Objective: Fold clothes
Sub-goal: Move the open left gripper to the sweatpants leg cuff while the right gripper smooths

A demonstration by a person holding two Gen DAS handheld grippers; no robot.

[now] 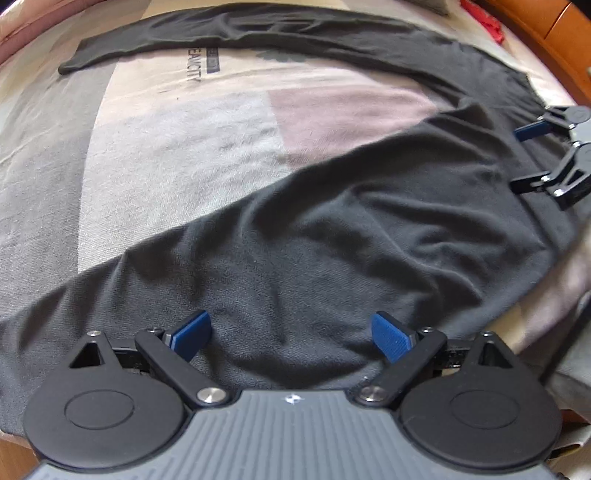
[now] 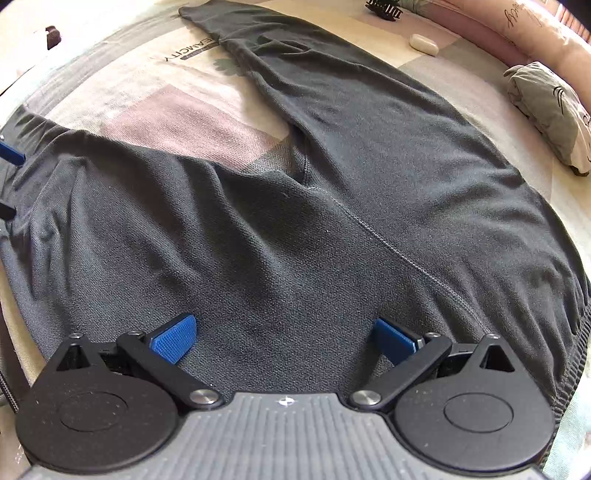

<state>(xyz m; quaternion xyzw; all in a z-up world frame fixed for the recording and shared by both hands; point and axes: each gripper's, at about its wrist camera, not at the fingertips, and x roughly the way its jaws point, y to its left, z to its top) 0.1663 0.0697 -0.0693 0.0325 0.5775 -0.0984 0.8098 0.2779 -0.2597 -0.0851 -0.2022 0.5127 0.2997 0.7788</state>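
Dark grey trousers (image 2: 332, 177) spread flat, legs apart, apparently unfolded.

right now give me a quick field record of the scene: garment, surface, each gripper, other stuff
garment: dark grey trousers, spread flat, legs apart in a V
surface: patchwork bedspread in grey, cream and pink
left gripper: jaws open, over one trouser leg near its end, nothing held
right gripper: jaws open, over the waist area, nothing held
other items: folded grey-green garment, small white case, black hair claw, pink pillow
fold progress: none visible yet
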